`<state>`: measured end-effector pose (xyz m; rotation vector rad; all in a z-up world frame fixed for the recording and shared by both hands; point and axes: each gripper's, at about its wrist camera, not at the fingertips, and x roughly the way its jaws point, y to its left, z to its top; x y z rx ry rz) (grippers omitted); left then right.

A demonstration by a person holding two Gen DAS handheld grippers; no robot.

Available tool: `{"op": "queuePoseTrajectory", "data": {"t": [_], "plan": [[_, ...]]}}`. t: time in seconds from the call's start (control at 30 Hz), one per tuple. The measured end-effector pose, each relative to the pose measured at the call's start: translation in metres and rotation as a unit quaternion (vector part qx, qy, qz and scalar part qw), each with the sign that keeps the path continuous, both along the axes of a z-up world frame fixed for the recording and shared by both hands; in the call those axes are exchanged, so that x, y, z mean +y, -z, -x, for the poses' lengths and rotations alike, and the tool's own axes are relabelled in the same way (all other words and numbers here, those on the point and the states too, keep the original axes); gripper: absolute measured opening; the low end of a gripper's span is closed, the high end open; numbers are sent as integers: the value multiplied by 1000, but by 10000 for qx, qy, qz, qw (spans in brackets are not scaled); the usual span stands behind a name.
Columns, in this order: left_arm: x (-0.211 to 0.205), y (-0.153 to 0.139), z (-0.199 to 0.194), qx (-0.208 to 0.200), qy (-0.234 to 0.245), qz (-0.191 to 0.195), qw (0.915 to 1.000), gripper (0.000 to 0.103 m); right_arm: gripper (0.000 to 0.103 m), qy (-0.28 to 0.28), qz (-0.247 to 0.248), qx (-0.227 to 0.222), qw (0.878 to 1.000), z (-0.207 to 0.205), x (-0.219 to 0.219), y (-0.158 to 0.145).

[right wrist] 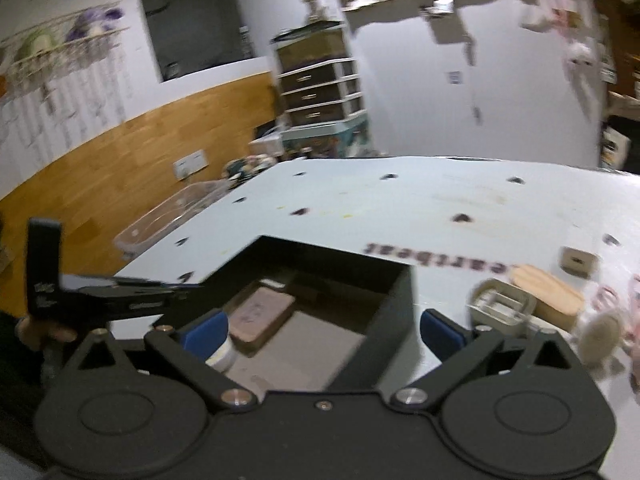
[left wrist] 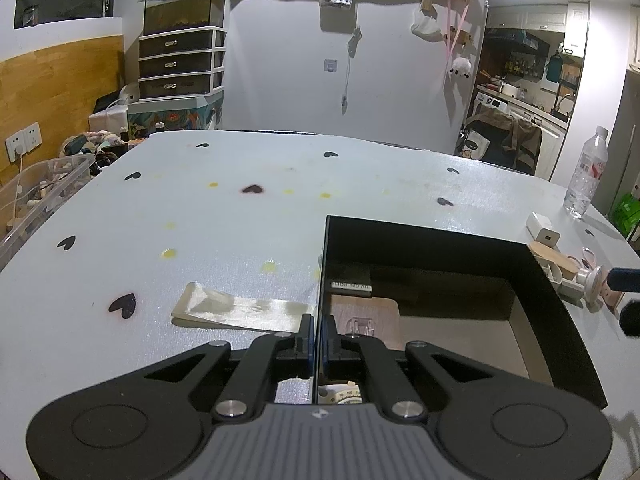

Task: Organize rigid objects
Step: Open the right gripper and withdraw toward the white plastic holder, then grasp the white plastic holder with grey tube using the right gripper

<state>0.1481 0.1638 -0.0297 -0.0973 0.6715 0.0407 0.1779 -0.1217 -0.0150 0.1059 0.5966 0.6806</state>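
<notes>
Left wrist view showed the left gripper (left wrist: 319,344) pinched tight on the near wall of the black box (left wrist: 552,292), at 6 o'clock. Inside the box lay a card with a clear hook (left wrist: 362,322). Right wrist view was blurry; the right gripper (right wrist: 322,330) had its jaws wide apart over the box. A white case with a wooden lid (right wrist: 520,300) sat on the table (right wrist: 400,200) at 3 o'clock

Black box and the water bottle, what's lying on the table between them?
In the left wrist view, a small white charger block lies on the table between the black box and the water bottle.
</notes>
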Motion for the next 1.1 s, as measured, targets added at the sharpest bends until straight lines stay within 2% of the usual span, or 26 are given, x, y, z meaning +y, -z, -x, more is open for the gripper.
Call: {"op": "queuePoseTrajectory", "data": {"t": [0.27, 0.57, 0.7, 0.87, 1.1], "plan": [[0, 0, 0, 2, 0, -1, 10000, 3, 103, 1103, -98, 526, 9925, -30, -34, 29], [0, 4, -3, 26, 7, -5, 10000, 3, 103, 1768, 227, 980, 9791, -79, -49, 64], [0, 6, -5, 41, 13, -6, 10000, 3, 103, 1897, 297, 1108, 9751, -98, -51, 75], [1, 6, -6, 55, 20, 3, 10000, 3, 103, 1892, 406, 1043, 9755, -113, -46, 73], [1, 7, -8, 65, 28, 9, 10000, 3, 103, 1887, 821, 788, 9754, -110, -31, 67]]}}
